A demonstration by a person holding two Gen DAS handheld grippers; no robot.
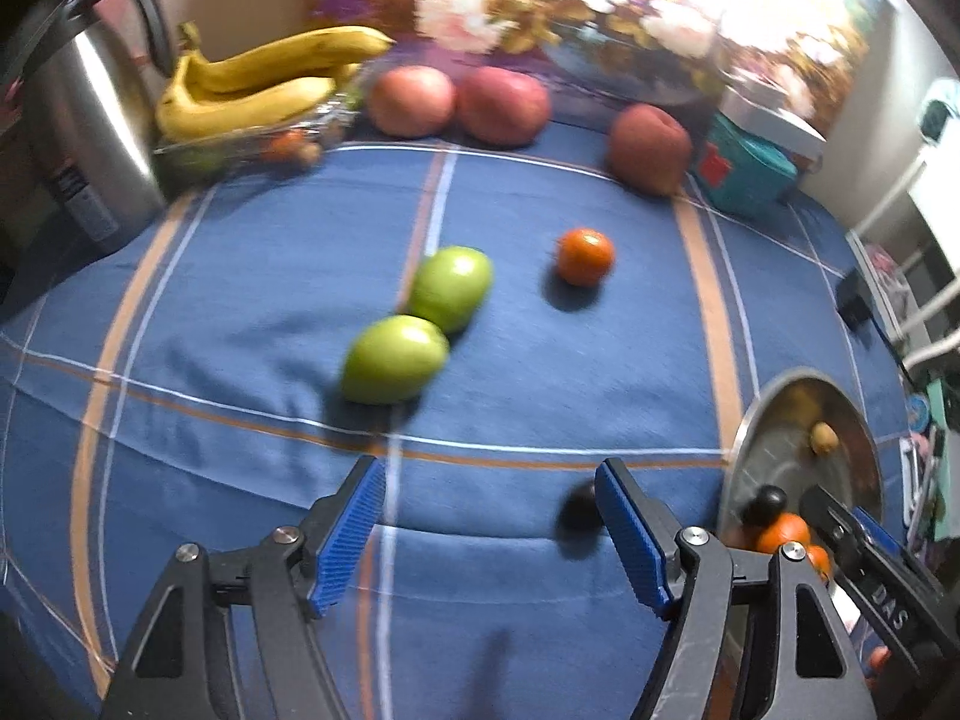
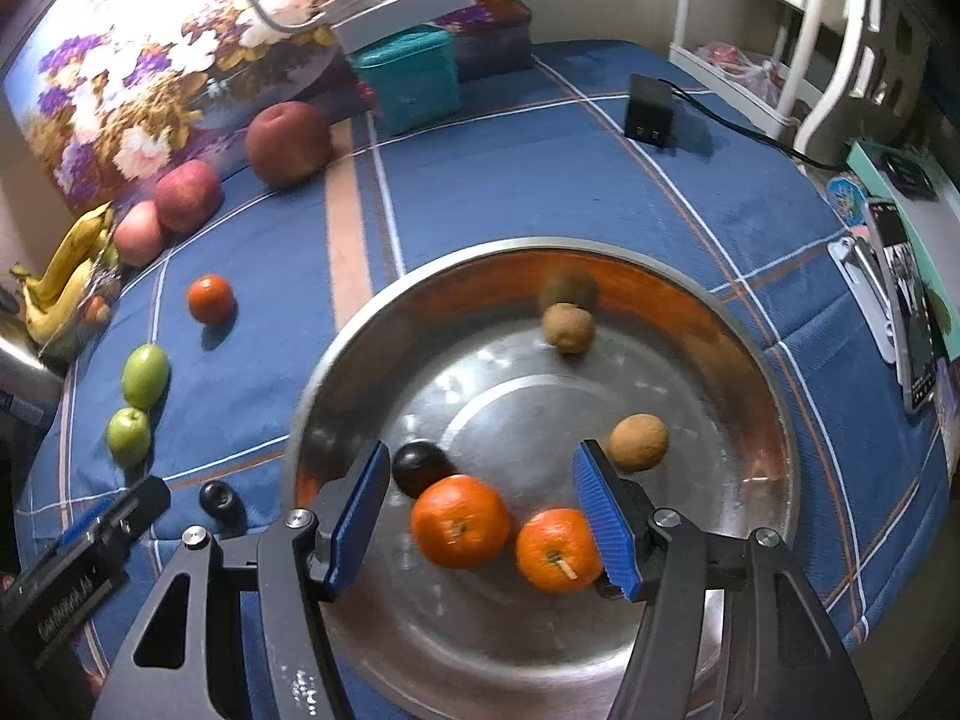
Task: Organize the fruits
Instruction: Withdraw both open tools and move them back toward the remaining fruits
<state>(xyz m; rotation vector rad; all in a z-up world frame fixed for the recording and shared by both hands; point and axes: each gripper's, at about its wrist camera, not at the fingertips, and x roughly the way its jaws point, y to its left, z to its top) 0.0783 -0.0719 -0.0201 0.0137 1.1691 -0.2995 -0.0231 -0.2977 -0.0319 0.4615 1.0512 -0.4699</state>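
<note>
My right gripper (image 2: 480, 516) hangs open over a steel bowl (image 2: 774, 396). Below its fingers lie two oranges (image 2: 459, 521) (image 2: 555, 549) and a dark plum (image 2: 420, 468), none of them gripped. Two brown kiwis (image 2: 568, 328) (image 2: 639, 442) rest farther back in the bowl. My left gripper (image 1: 492, 531) is open over the blue cloth with nothing between its pads. Another dark plum (image 1: 579, 510) lies on the cloth just beyond its right finger. Ahead of it sit two green apples (image 1: 450, 288) (image 1: 393, 366) and a small orange (image 1: 585, 256).
Three red apples (image 1: 411, 101) (image 1: 504, 105) (image 1: 648, 150) line the back. Bananas (image 1: 258, 84) lie on a clear tray beside a steel kettle (image 1: 90, 120). A teal box (image 2: 408, 81), a black charger (image 2: 649, 108) and a phone (image 2: 909, 324) sit near the edges.
</note>
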